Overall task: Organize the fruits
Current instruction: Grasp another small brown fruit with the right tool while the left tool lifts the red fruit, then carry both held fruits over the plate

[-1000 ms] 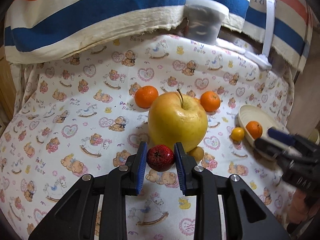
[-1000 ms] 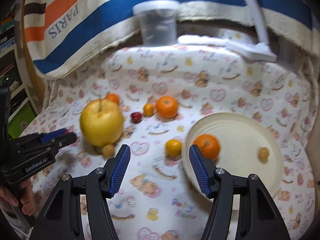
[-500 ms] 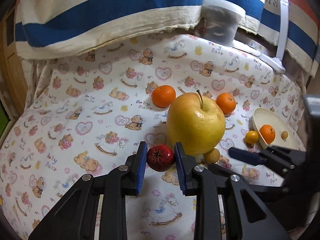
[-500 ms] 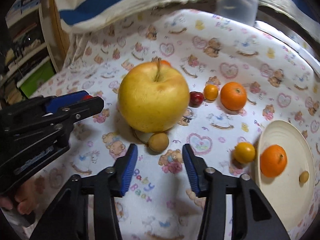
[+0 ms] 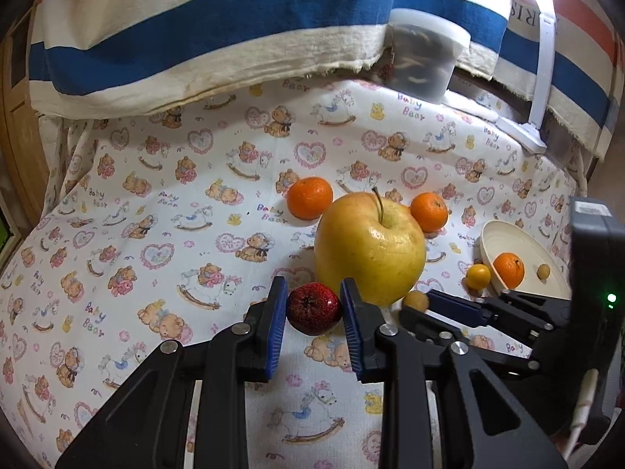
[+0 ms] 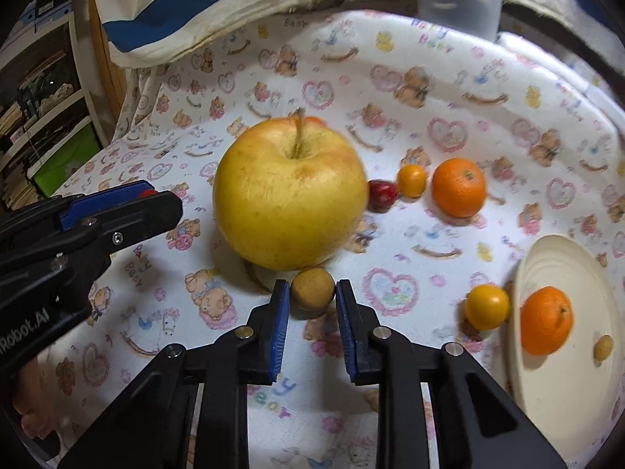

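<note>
My left gripper (image 5: 312,312) is shut on a small dark red fruit (image 5: 313,308), held just in front of a big yellow apple (image 5: 369,248). My right gripper (image 6: 312,299) has its jaws closed around a small tan round fruit (image 6: 312,288) that rests on the cloth against the apple (image 6: 289,195). A cream plate (image 6: 566,391) at the right holds a tangerine (image 6: 546,320) and a small tan fruit (image 6: 603,347). A yellow-orange fruit (image 6: 487,306) lies beside the plate's rim. The left gripper (image 6: 129,203) shows at the left of the right wrist view.
Two tangerines (image 5: 309,197) (image 5: 428,212) lie behind the apple. A red fruit (image 6: 382,195), a small yellow-orange fruit (image 6: 411,180) and a tangerine (image 6: 459,187) lie in a row. A plastic tub (image 5: 424,60) and a white lamp base (image 5: 523,133) stand at the back under a striped cloth.
My right gripper moved left from the plate to the apple and narrowed its jaws around the small tan fruit. My left gripper kept hold of the red fruit and shifted slightly.
</note>
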Action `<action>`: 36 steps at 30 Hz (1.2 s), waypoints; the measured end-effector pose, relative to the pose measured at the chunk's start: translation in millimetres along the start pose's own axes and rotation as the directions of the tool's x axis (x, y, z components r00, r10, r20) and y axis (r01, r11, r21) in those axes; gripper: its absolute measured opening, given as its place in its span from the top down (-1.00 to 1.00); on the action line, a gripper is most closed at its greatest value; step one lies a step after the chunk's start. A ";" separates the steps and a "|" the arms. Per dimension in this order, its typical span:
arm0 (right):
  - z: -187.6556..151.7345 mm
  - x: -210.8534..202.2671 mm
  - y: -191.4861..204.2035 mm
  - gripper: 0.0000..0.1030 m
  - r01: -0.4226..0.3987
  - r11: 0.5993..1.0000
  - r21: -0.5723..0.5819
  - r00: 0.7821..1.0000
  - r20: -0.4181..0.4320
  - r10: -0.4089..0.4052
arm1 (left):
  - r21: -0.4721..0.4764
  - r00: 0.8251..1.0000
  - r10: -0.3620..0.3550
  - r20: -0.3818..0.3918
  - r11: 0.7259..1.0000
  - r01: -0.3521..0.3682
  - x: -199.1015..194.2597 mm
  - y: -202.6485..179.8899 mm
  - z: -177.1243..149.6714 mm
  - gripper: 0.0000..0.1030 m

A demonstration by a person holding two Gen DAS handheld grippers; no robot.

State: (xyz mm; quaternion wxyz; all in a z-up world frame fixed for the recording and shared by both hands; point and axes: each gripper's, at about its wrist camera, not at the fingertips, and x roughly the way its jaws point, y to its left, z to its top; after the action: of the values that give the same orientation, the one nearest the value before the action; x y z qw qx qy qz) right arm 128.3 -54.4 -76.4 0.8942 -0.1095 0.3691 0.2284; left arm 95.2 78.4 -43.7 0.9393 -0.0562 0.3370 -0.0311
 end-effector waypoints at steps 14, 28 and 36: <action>-39.9 -96.0 -55.9 0.51 0.132 0.982 0.134 0.942 0.291 -0.166 | 0.159 0.957 -0.133 0.258 0.983 0.094 -46.5 -33.6 -8.4 0.48; -74.9 -168.4 -104.9 0.51 0.131 0.975 0.177 0.881 0.430 -0.197 | 0.246 0.953 -0.179 0.244 0.962 0.117 -54.2 -66.2 -14.9 0.48; -92.1 -179.4 -134.9 0.51 0.172 0.953 0.248 0.863 0.429 -0.267 | 0.258 0.951 -0.259 0.168 0.943 0.211 -54.2 -112.9 -3.3 0.48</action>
State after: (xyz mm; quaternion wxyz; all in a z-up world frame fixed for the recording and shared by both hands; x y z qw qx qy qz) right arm 26.3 -264.3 -10.1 0.9824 -0.0031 0.1541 0.1056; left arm 48.9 -28.6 2.2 0.9577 0.0134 0.2260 -0.1776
